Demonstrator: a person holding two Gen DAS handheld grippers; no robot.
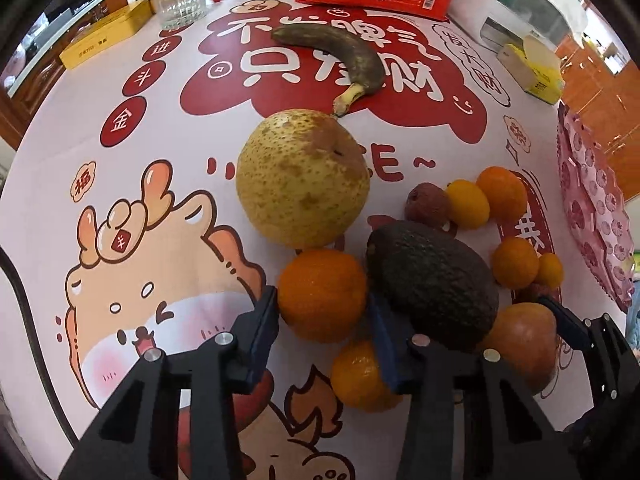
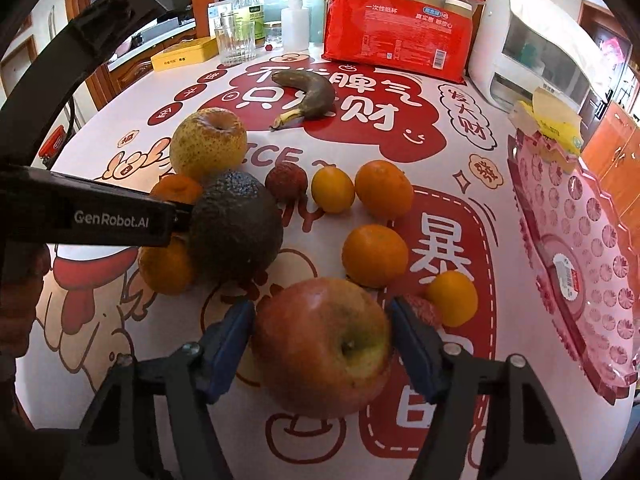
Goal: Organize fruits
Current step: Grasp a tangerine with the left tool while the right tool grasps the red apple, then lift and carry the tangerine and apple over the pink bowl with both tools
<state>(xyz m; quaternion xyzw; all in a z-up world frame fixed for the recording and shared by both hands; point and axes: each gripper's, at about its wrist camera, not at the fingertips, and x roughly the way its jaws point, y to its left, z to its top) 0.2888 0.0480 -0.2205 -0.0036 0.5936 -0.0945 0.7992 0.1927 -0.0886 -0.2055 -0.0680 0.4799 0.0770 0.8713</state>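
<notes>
Fruits lie on a printed tablecloth. My left gripper has its blue pads on both sides of an orange, touching it. Beside it lie a dark avocado, a second orange, a big yellow pear and a brown banana. My right gripper has its pads against a red apple resting on the cloth. Other oranges, kumquats and lychees lie around. The left gripper's arm shows in the right wrist view.
A pink patterned plastic tray sits at the right table edge. At the back stand a red package, a glass, a yellow tin, bottles, a white appliance and a tissue box.
</notes>
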